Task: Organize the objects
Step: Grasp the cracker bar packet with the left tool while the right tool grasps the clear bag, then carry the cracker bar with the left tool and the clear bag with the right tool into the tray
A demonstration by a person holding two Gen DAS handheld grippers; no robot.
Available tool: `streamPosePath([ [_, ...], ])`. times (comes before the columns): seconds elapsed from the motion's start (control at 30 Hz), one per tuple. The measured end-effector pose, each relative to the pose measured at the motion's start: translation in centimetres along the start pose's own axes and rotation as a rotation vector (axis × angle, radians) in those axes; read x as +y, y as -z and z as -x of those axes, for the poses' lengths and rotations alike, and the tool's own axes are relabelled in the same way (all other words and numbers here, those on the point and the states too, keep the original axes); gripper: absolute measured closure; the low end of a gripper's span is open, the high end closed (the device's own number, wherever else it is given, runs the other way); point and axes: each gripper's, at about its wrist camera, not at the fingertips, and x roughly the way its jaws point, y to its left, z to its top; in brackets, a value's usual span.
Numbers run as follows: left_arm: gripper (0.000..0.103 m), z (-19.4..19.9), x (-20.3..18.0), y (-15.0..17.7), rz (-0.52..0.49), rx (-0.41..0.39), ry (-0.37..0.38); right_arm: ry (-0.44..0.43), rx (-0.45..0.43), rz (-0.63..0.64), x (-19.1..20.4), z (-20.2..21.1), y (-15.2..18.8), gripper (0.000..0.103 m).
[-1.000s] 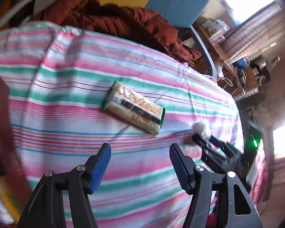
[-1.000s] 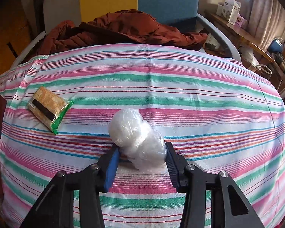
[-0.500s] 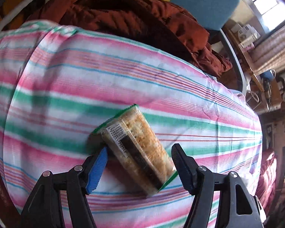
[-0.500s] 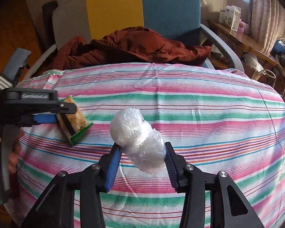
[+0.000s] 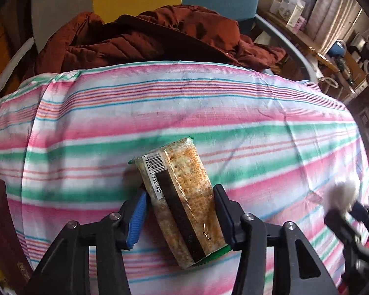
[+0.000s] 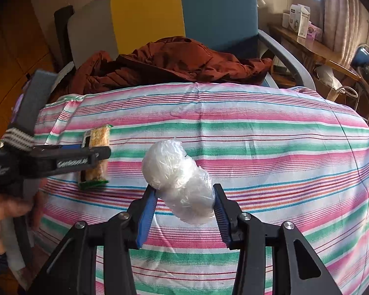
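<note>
A cracker packet [image 5: 177,186] with a barcode and green ends lies on the striped cloth [image 5: 209,113]. My left gripper [image 5: 180,196] straddles it, jaws closing, and both pads touch its long sides. In the right wrist view that gripper [image 6: 96,154] comes in from the left, a hand behind it, with the packet [image 6: 99,135] between its fingers. My right gripper [image 6: 183,191] is shut on a white plastic-wrapped bundle [image 6: 179,182], held a little above the cloth. In the left wrist view the bundle [image 5: 342,191] shows blurred at the far right.
A rust-red jacket [image 6: 174,61] is heaped beyond the cloth's far edge, against a chair with yellow and blue panels [image 6: 216,12]. A dark red book [image 5: 0,221] lies at the left edge. A shelf with boxes [image 6: 300,22] stands at the right.
My left gripper came down over the cracker packet and its jaws drew in onto the packet's sides. The right gripper rose slightly, still holding the white bundle.
</note>
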Motion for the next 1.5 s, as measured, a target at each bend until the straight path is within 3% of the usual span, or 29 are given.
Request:
streamPosePath([
  [0.17, 0.051, 3.6, 1.5, 3.5, -0.033, -0.065, 0.041, -0.016, 0.018, 0.022, 0.8, -0.6, 0.5, 0.057],
  [0.4, 0.051, 12.3, 4.9, 8.2, -0.055, -0.204, 0.075, -0.073, 0.038, 0.07, 4.4, -0.1, 0.9, 0.057],
  [0.67, 0.051, 19.3, 11.4, 13.3, 0.006, -0.315, 0.055, -0.178, 0.022, 0.17, 12.8, 3.2, 1.6, 0.057],
  [0.8, 0.051, 21.8, 16.4, 15.8, 0.094, -0.342, 0.022, -0.265, -0.003, 0.222, 18.3, 5.5, 2.1, 0.057],
  [1.07, 0.051, 23.9, 24.7, 20.7, 0.224, -0.364, -0.088, -0.413, -0.004, 0.327, 29.9, 7.2, 4.0, 0.057],
  [1.23, 0.05, 23.5, 27.4, 22.4, 0.246, -0.353, -0.155, -0.419, 0.018, 0.344, 35.4, 5.9, 4.7, 0.052],
  [1.3, 0.05, 23.4, 28.0, 22.9, 0.258, -0.368, -0.173, -0.411, 0.021, 0.332, 36.5, 5.4, 4.9, 0.037],
  [1.5, 0.042, 23.7, 28.1, 23.5, 0.258, -0.415, -0.214, -0.368, 0.038, 0.316, 36.8, 4.7, 5.9, 0.035],
])
